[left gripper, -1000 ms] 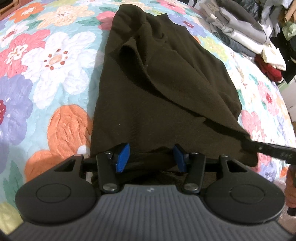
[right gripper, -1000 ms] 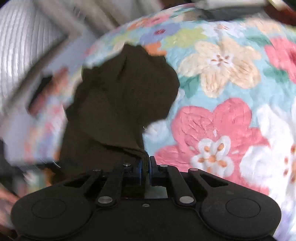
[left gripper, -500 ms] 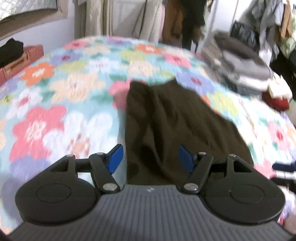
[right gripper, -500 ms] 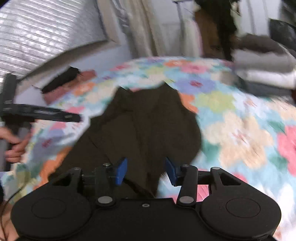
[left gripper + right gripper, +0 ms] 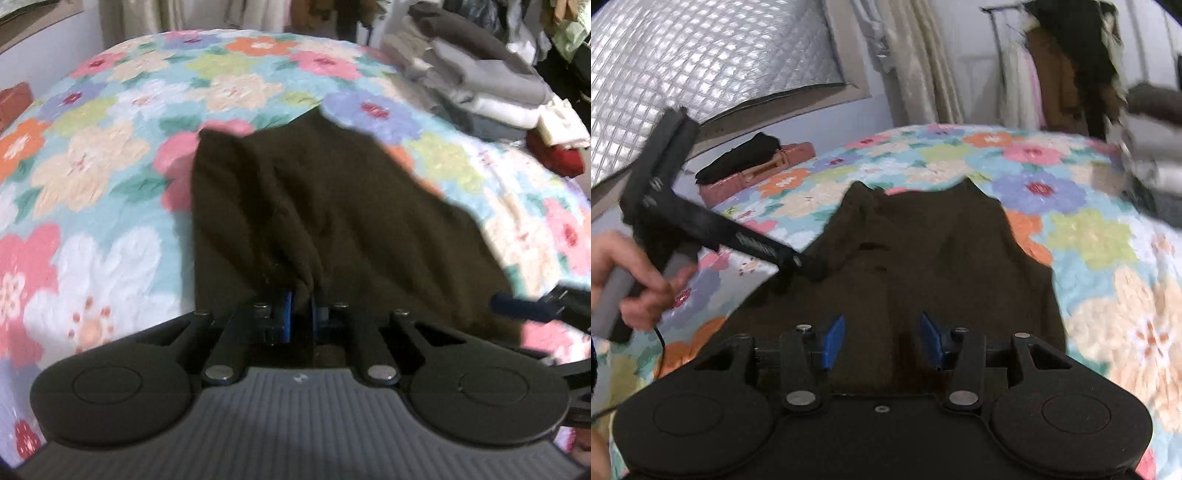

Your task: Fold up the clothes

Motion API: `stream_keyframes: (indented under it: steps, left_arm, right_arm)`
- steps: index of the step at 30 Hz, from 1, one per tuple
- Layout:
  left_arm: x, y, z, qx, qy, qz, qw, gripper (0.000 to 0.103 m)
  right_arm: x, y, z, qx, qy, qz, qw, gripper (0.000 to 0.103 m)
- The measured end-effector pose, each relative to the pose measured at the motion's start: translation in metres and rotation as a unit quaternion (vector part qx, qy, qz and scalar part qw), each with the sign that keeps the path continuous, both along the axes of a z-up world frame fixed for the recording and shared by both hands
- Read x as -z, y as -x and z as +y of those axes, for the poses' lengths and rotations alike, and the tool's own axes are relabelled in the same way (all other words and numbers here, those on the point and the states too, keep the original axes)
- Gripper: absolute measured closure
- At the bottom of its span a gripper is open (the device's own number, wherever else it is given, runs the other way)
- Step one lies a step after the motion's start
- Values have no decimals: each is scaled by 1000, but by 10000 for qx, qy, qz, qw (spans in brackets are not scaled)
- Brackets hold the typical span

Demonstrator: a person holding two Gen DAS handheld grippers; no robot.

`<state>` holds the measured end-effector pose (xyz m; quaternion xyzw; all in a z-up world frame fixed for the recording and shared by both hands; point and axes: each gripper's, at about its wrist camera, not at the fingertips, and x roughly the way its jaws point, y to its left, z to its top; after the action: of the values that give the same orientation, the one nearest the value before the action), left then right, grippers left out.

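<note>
A dark brown garment point(image 5: 332, 206) lies partly folded on the flowered bedspread point(image 5: 92, 177). My left gripper point(image 5: 301, 314) is shut on a bunched fold at the garment's near edge, and the cloth rises in a ridge from its blue pads. The right wrist view shows the same garment point(image 5: 942, 258), with the left gripper point(image 5: 809, 266) on its left edge and a hand point(image 5: 628, 280) holding that tool. My right gripper point(image 5: 882, 332) stands open just above the garment's near end, nothing between its blue pads. A right finger point(image 5: 535, 306) shows at the garment's right corner.
A pile of folded grey and white clothes point(image 5: 480, 74) and a red item point(image 5: 565, 158) sit at the bed's far right. A pink case point(image 5: 764, 170) with black cloth on it lies beyond the bed's left side. Clothes hang on a rack point(image 5: 1063, 55) behind.
The left gripper went from open to shut on the garment's near fold. The right gripper let go of the cloth and opened. Both views lifted, showing more of the bed and room.
</note>
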<state>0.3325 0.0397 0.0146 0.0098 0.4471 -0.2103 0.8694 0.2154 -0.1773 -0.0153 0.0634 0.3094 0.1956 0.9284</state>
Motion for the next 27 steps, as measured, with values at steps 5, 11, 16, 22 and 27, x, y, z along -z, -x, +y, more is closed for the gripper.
stream_keyframes:
  steps: [5, 11, 16, 22, 27]
  left_arm:
    - [-41, -38, -35, 172, 983, 155, 9949, 94]
    - [-46, -93, -109, 455, 1564, 404, 9858, 94]
    - [-16, -114, -144, 274, 1060, 733, 9913, 82]
    - [-30, -78, -109, -92, 1077, 175, 9940, 47]
    - [-41, -9, -73, -480, -301, -520, 9970, 42]
  right_arm:
    - [0, -3, -50, 559, -1561, 547, 9846, 51]
    - [8, -5, -66, 805, -1265, 331, 9881, 49]
    - [21, -19, -75, 796, -1342, 571, 9861, 49]
    - [34, -24, -57, 678, -636, 631, 9937, 48]
    - [34, -14, -26, 511, 835, 203, 9950, 97]
